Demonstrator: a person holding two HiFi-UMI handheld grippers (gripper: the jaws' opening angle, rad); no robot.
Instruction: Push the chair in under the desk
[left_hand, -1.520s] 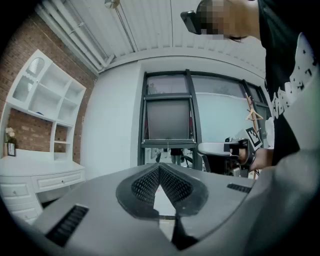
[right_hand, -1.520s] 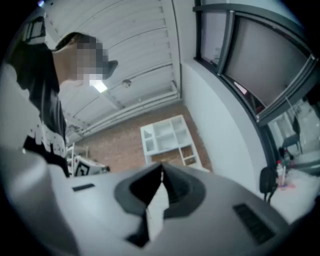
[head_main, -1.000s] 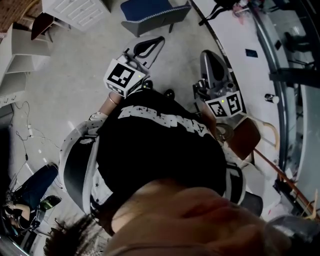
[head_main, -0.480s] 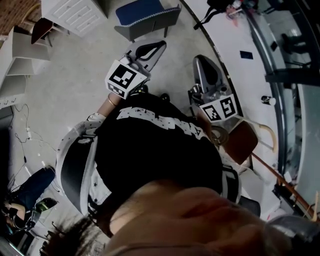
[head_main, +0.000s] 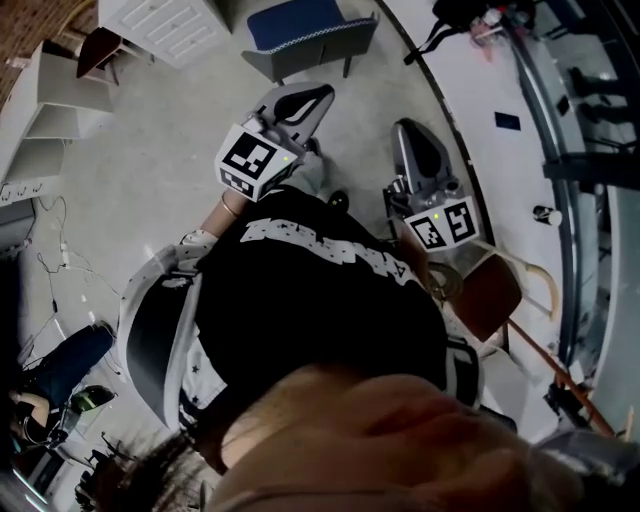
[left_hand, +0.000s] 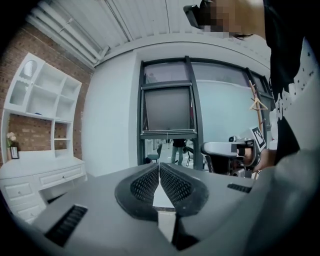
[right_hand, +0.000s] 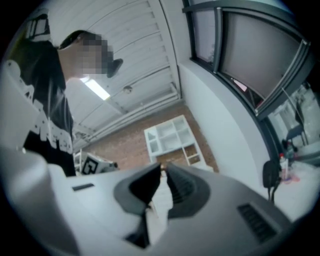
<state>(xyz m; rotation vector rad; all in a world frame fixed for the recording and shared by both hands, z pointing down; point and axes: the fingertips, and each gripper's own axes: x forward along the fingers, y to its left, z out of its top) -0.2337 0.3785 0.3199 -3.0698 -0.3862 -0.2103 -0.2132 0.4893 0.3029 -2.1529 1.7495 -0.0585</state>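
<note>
While both are held out ahead of the person (head_main: 320, 300), the left gripper (head_main: 322, 95) (left_hand: 159, 167) and the right gripper (head_main: 410, 130) (right_hand: 164, 170) are seen with their jaws pressed together and nothing between them. A brown-seated chair (head_main: 490, 285) is found on the right, just beside the person and near the white desk (head_main: 480, 130). A blue-seated chair (head_main: 300, 22) is set at the far end, by the desk's edge.

Brown-seated chair (head_main: 490, 285) — black shirt (head_main: 320, 300), white-dotted lettering; red-brown brick wall (left_hand: 27, 131), white shelves (left_hand: 47, 92).

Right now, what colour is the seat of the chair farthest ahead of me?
The seat is dark blue, clearest in the head view.
</note>
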